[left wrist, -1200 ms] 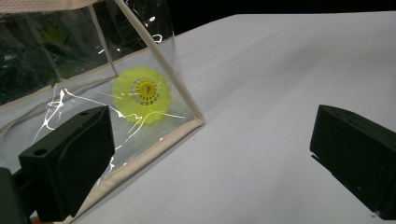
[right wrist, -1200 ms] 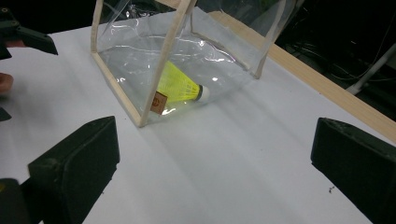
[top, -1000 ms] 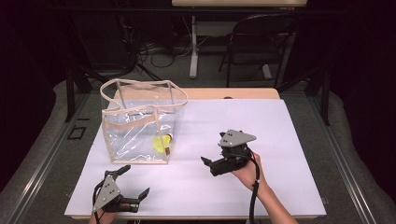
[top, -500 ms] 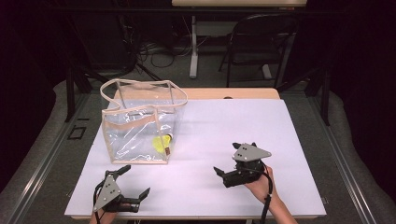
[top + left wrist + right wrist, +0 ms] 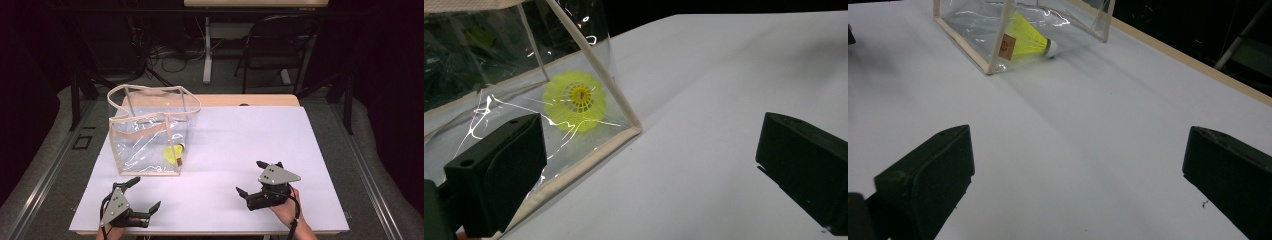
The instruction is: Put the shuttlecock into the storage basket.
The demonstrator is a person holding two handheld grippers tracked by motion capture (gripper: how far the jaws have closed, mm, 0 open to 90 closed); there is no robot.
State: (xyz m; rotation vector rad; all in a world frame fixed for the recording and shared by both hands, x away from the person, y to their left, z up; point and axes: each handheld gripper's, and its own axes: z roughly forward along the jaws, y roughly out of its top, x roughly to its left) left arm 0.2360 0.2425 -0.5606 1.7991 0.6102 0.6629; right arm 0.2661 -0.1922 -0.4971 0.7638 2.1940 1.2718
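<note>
A clear plastic bag [image 5: 145, 131] with beige trim stands open on the left of the white table [image 5: 250, 130]. Inside it, at its near right corner, lies a yellow shuttlecock [image 5: 173, 154]. My left gripper [image 5: 145, 194] rests open at the table's front edge, just in front of the bag. In the left gripper view the shuttlecock [image 5: 573, 100] shows through the bag wall [image 5: 499, 65] beyond the open jaws. My right gripper [image 5: 250, 177] sits open at the front right, held by a hand. The right gripper view shows the shuttlecock [image 5: 1029, 42] inside the bag [image 5: 998, 35] far ahead.
A black chair [image 5: 280, 45] and a table leg stand behind the table, with cables on the floor. A wooden edge [image 5: 250, 100] runs along the table's far side. White surface stretches between the bag and the right gripper.
My right gripper has moved to the right and toward the table's front edge, staying open. The left gripper, the bag and the shuttlecock have not moved.
</note>
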